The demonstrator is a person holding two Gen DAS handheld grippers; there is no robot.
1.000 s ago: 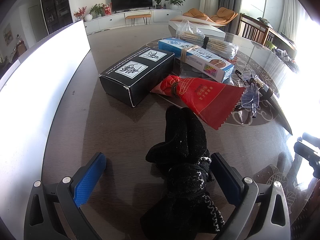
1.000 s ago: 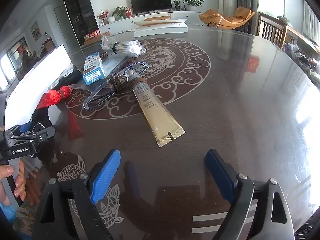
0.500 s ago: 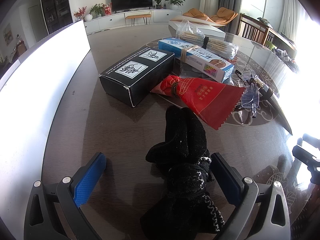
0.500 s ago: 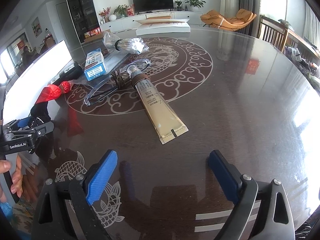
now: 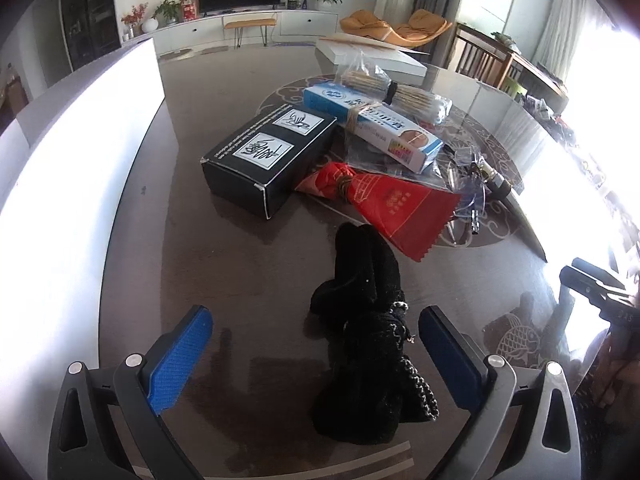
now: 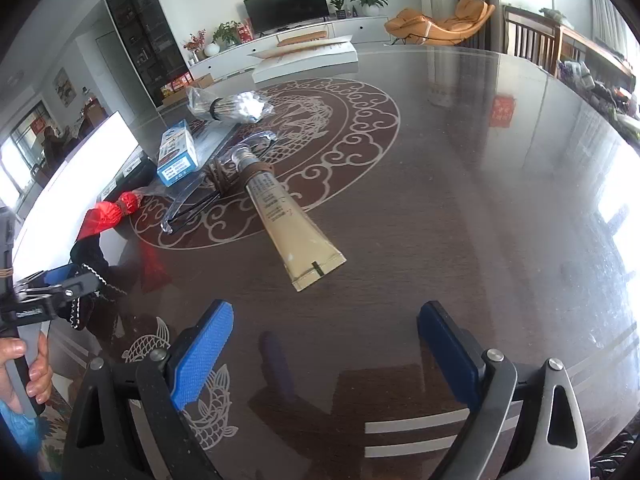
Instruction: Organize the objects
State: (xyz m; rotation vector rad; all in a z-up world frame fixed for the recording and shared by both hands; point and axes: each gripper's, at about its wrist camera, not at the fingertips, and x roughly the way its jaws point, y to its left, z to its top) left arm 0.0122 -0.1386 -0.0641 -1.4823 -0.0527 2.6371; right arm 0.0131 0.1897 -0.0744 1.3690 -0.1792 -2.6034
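Note:
A black knitted bundle (image 5: pixel 370 320) with a small chain lies on the dark table between the open jaws of my left gripper (image 5: pixel 316 340), close to the right finger. Beyond it lie a red pouch (image 5: pixel 390 200), a black box (image 5: pixel 270 156), a blue-white box (image 5: pixel 372 128) and a bag of sticks (image 5: pixel 396 94). My right gripper (image 6: pixel 326 340) is open and empty above the table, just short of a beige tube (image 6: pixel 292 228). Clear glasses (image 6: pixel 208 190) lie left of the tube. The black bundle also shows in the right wrist view (image 6: pixel 86 256).
A white panel (image 5: pixel 68 152) runs along the table's left side. A flat white box (image 6: pixel 308 60) lies at the far edge. The table (image 6: pixel 480 184) has a round dragon inlay. The left gripper's body (image 6: pixel 44 300) shows at the right view's left edge.
My right gripper has moved forward toward the beige tube, which now lies closer to its jaws. The left gripper and the black bundle have not moved.

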